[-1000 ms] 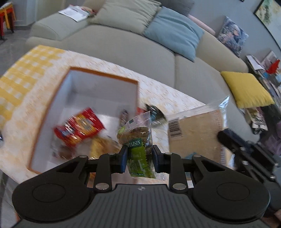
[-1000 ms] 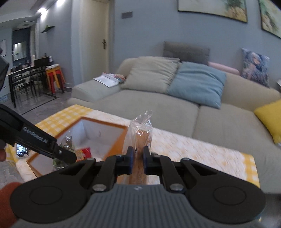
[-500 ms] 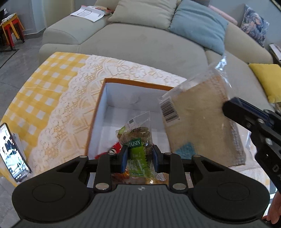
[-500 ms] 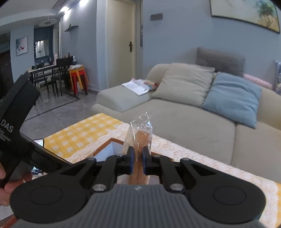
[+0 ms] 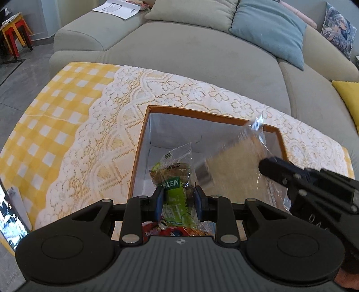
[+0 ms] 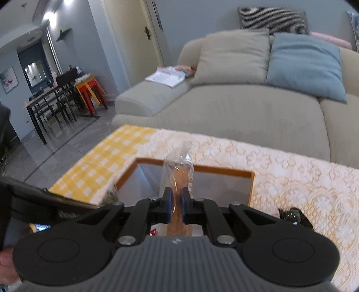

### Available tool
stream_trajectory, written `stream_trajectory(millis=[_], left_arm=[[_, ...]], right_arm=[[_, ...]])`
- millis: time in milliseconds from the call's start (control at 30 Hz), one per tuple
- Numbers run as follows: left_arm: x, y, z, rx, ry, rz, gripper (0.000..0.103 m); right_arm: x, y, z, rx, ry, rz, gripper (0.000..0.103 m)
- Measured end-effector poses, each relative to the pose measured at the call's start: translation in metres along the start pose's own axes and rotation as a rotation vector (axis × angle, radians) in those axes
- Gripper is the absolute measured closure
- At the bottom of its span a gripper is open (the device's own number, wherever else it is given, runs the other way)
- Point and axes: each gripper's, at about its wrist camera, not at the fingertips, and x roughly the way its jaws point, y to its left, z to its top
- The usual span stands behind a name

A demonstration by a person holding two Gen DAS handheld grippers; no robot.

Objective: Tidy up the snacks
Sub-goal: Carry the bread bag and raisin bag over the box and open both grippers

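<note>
Yellow-check, lace-covered surface [image 5: 94,134] carries orange-rimmed white box [image 5: 143,143], few snacks already inside. Right tongs [image 6: 175,203] clenched on flat tan cracker bag [image 5: 235,161], over box. Left tongs [image 5: 177,200] clenched on green raisin cookie packet [image 5: 172,179], above box. Both not yet dropped; dark wrapper [image 6: 291,214] left outside.

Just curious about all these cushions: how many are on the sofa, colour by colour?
Beige cushion: 1
Blue cushion: 1
Grey striped cushion: 1
Pink cushion: 1
Patterned cushion: 1
Yellow cushion: 1
Total: 6
</note>
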Motion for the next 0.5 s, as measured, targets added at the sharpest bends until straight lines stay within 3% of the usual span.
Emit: stream_trajectory(millis=[100,233,333,500], left_arm=[[0.013,-0.001,0.004,0.013,0.005,0.01,0.072],[0.032,-0.008,0.007,0.052,0.023,0.085,0.073],[0.043,-0.011,0.007,0.064,0.051,0.104,0.076],[0.045,-0.015,0.007,0.062,0.051,0.093,0.073]], right_arm=[[0.009,0.001,-0.004,-0.051,0.016,-0.03,0.1],[0.017,0.006,-0.005,-0.183,0.041,-0.081,0.1],[0.024,0.007,-0.005,-0.266,0.074,-0.103,0.093],[0.029,-0.002,-0.005,-0.302,0.116,-0.114,0.079]])
